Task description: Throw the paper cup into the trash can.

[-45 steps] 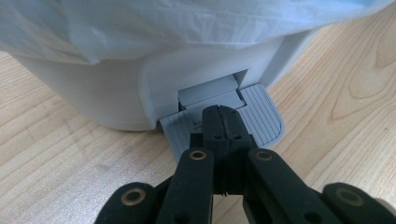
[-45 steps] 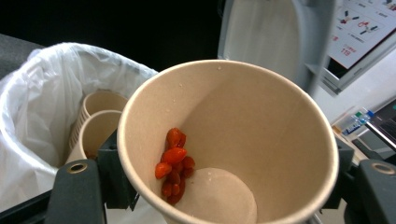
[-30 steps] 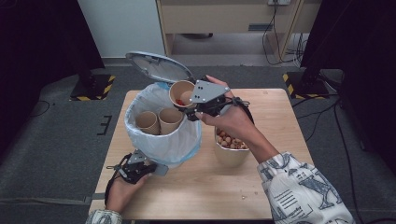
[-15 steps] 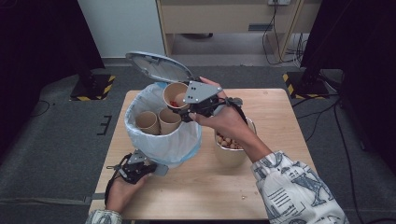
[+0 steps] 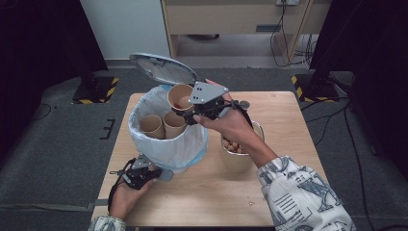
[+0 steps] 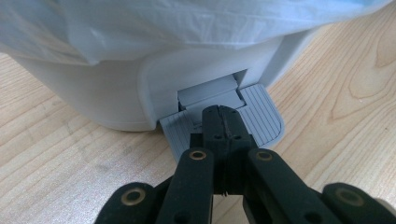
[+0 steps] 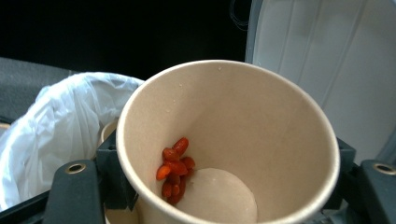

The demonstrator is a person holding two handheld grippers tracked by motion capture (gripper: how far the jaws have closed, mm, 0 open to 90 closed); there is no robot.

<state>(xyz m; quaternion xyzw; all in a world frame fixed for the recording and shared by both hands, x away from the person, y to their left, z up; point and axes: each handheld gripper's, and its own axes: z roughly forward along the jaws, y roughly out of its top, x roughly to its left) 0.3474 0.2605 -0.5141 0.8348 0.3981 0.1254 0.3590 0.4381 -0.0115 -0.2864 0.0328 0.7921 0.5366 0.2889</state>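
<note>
A white pedal bin point(image 5: 168, 149) lined with a plastic bag stands at the table's left, its grey lid point(image 5: 161, 69) raised. My left gripper point(image 5: 161, 174) is shut, and its closed tips point(image 6: 223, 122) press down on the bin's grey pedal point(image 6: 264, 116). My right gripper point(image 5: 192, 114) is shut on a brown paper cup point(image 5: 179, 96), held tilted over the far side of the bin's mouth. Inside that cup point(image 7: 261, 130) lie several red dried berries point(image 7: 175, 170). Two empty paper cups point(image 5: 151, 126) point(image 5: 174, 123) stand inside the bin.
To the right of the bin, under my right forearm, a tub point(image 5: 235, 161) holds brown nuts. The wooden table point(image 5: 288, 120) is bare to the right and along the front. Dark stands and cables lie on the floor beyond.
My right hand has carried the cup a little to the left, further over the bin's mouth. The left gripper has stayed on the pedal and the lid has stayed up.
</note>
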